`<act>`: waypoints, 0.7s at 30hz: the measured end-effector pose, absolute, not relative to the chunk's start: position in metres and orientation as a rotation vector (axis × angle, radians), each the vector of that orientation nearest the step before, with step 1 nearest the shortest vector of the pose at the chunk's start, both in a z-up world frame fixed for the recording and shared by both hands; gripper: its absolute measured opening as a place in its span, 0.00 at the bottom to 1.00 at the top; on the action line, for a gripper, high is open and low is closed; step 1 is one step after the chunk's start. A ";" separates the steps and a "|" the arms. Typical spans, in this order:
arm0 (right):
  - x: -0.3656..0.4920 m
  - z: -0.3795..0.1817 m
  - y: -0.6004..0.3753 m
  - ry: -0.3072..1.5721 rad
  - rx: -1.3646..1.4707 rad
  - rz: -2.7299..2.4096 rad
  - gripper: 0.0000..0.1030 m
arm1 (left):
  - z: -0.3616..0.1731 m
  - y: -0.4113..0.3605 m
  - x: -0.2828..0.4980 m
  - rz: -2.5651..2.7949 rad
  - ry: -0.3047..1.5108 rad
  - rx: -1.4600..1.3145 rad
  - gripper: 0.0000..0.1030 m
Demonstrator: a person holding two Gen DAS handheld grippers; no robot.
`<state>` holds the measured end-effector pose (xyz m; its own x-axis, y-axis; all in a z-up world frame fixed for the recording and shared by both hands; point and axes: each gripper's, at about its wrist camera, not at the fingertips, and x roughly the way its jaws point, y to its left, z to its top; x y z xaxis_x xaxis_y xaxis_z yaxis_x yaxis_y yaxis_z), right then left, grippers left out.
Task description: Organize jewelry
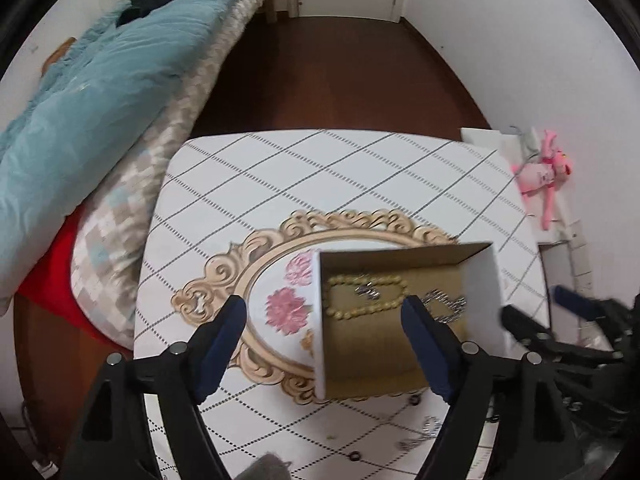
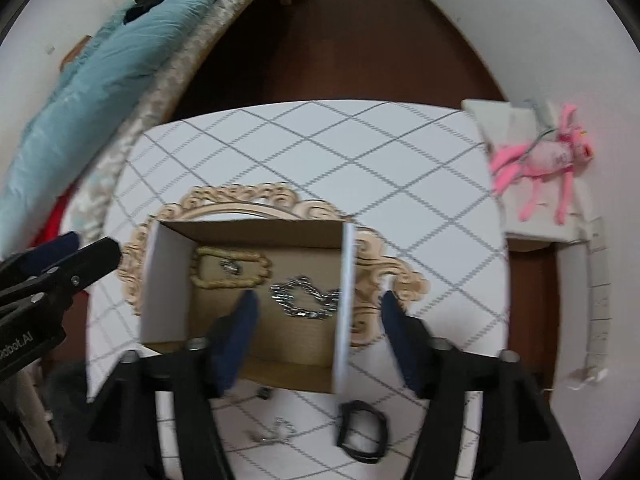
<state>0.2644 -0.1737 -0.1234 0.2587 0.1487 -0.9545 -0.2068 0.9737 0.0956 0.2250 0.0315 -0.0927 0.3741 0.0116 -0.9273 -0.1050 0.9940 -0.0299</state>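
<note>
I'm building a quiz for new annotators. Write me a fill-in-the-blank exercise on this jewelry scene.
1. The gold bead bracelet and the silver chain bracelet both lie inside the ____.
2. The black bracelet lies on the table, ____ the box.
3. Both the left tool and the right tool are ____, holding nothing.
4. The stuffed toy beside the table is ____ in colour.

Missing words: box; outside; open; pink

Box (image 2: 244,288) on tray (image 2: 384,276), two bracelets (image 2: 306,298) inside (side by side); bangle (image 2: 362,430) on table (image 2: 320,152) before box.
</note>
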 end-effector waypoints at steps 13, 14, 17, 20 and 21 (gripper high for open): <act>0.222 -0.139 -0.189 1.219 -0.158 0.108 0.99 | -0.124 0.029 0.184 0.134 1.194 -0.054 1.00; 0.220 -0.138 -0.188 1.212 -0.158 0.110 0.99 | -0.123 0.027 0.181 0.128 1.188 -0.055 1.00; 0.215 -0.133 -0.187 1.197 -0.153 0.106 0.99 | -0.117 0.023 0.174 0.118 1.169 -0.057 1.00; 0.206 -0.123 -0.187 1.182 -0.139 0.104 0.99 | -0.108 0.021 0.166 0.121 1.154 -0.055 1.00; 0.204 -0.120 -0.187 1.174 -0.139 0.101 0.99 | -0.104 0.020 0.162 0.125 1.145 -0.052 1.00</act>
<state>0.2042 -0.1869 -0.1199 0.3837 0.0069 -0.9234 -0.1514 0.9869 -0.0555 0.1618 0.0200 -0.1043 0.4069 0.0728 -0.9105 -0.1257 0.9918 0.0231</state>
